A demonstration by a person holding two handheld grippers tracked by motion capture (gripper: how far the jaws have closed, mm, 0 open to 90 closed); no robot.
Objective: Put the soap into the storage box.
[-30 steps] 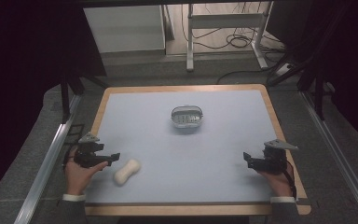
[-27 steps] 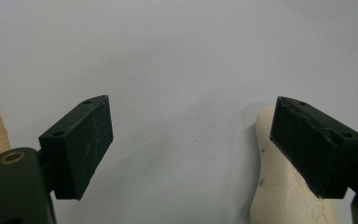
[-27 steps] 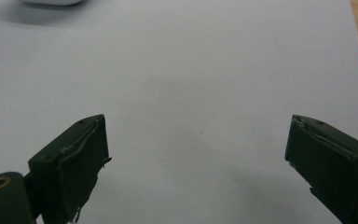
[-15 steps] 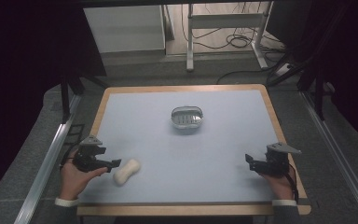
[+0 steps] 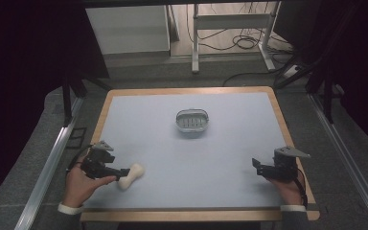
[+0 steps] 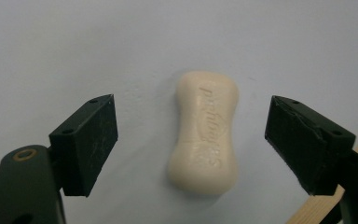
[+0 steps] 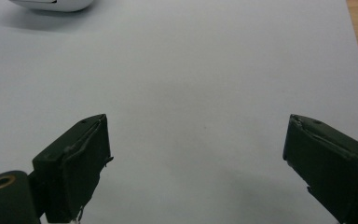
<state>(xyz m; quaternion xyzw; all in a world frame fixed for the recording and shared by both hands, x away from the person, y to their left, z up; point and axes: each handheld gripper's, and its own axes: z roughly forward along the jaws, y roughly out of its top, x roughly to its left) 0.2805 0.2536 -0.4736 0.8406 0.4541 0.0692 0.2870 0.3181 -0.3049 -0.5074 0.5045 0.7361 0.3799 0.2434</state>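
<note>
A cream bar of soap with a pinched waist lies flat on the pale blue table top, near the front left. My left gripper reaches to it from the left, held by a hand. In the left gripper view the soap lies between the two black pads, with a gap on each side. The jaws have just been closing and still stand open around it. My right gripper rests at the front right, open, with bare table between its pads.
A small oval soap dish stands at the middle of the table, toward the back; its edge shows as the dish in the right gripper view. A wooden rim frames the table top. Metal rails run along both sides.
The left gripper has shifted closer to the soap, and its tips now reach the soap's left end. The soap and the right gripper have stayed where they were.
</note>
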